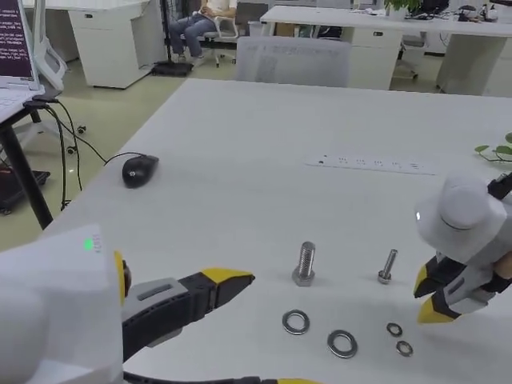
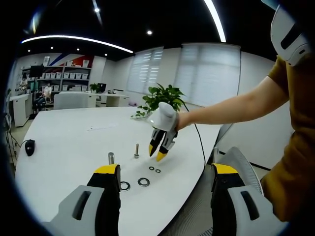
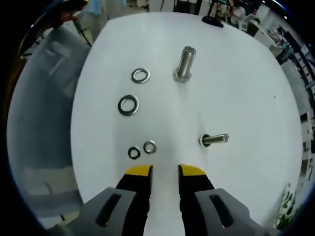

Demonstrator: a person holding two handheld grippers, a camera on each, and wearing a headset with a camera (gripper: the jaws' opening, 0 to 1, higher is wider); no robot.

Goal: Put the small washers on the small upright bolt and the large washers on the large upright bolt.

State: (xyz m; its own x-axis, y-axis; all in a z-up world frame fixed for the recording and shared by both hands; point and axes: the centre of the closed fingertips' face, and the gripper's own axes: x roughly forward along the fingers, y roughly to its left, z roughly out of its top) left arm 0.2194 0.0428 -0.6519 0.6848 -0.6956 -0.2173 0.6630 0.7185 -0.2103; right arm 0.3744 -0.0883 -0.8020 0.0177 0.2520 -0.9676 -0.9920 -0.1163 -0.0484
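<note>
- sees the large bolt standing upright on its head on the white table, with the small bolt upright to its right, well apart from it.
- finds all four washers lying flat on the table, on the person's side of the bolts.
- places the first large washer just in front of the large bolt, and the second large washer to its right and a little nearer the person, apart from it.
- places the first small washer and the second small washer just beside each other in front of the small bolt, to the right of the large washers.
- shows the right gripper held above the table at the right of the head view, yellow-tipped fingers pointing down, parted by a narrow gap with nothing between them.
- puts those tips near the two small washers, beside them and not touching.
- shows the left gripper low at the left of the head view, fingers spread wide and empty, aimed across the table towards the bolts and washers and well short of them.
- notes a black mouse far back on the left of the table, a white power strip lying beyond the bolts, and a green plant at the right edge.
</note>
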